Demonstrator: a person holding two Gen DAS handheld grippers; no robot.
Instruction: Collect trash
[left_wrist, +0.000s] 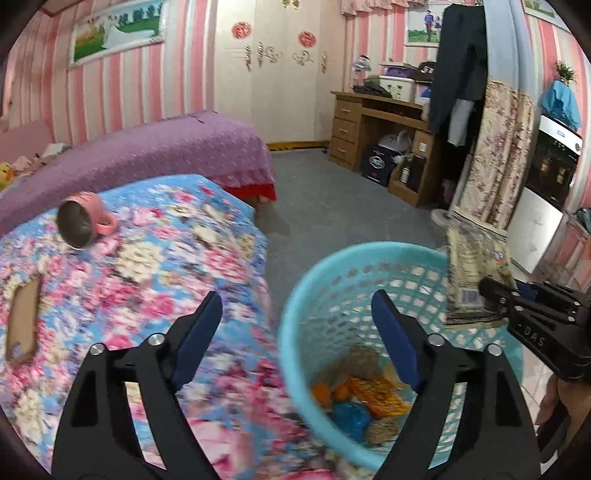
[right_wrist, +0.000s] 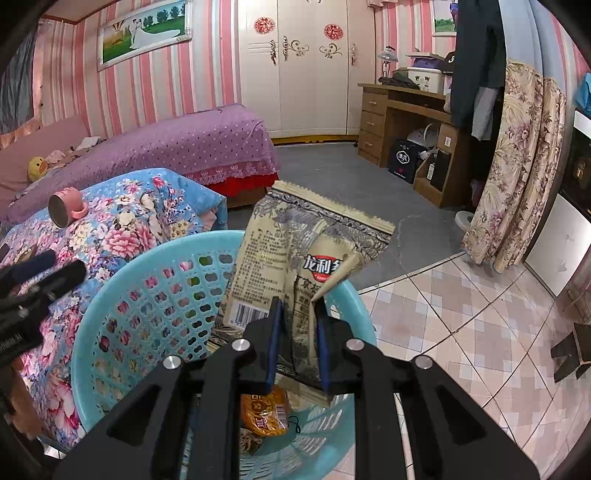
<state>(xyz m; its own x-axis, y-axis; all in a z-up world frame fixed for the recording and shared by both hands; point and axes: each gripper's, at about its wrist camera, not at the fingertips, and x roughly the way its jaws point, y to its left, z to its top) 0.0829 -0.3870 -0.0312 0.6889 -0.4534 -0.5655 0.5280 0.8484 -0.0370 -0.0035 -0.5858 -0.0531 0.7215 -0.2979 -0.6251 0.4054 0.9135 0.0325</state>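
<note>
The right gripper (right_wrist: 297, 314) was clamped tight on the lower part of a crinkled beige foil snack packet printed with a barcode (right_wrist: 291, 258), and it held that packet upright directly over the round turquoise plastic lattice basket (right_wrist: 147, 291). That placement made sense: with the wrapper hanging over the mouth, letting go would likely drop it straight in, no aiming needed. The grip sat low on the packet, so most of it stood above the fingers and leaned toward the far rim.

Over on the other side, the left gripper (left_wrist: 297, 321) stood wide apart and empty, nothing between its blue pads (left_wrist: 199, 332). It hovered at the near rim of the basket, half over the bed edge, which looked like a hand that had finished its own delivery. Down in the basket lay an orange printed wrapper (left_wrist: 376, 397), a blue crumpled ball (left_wrist: 351, 415) and some orange bits, so the collecting looked well along.

The basket stood on the floor, pressed right beside the bed's blue floral quilt (left_wrist: 147, 266), handy for anything picked off it. A pink mug (left_wrist: 86, 219) lay on its side on that quilt, well apart from the action; whether it counted as trash, I couldn't say.
</note>
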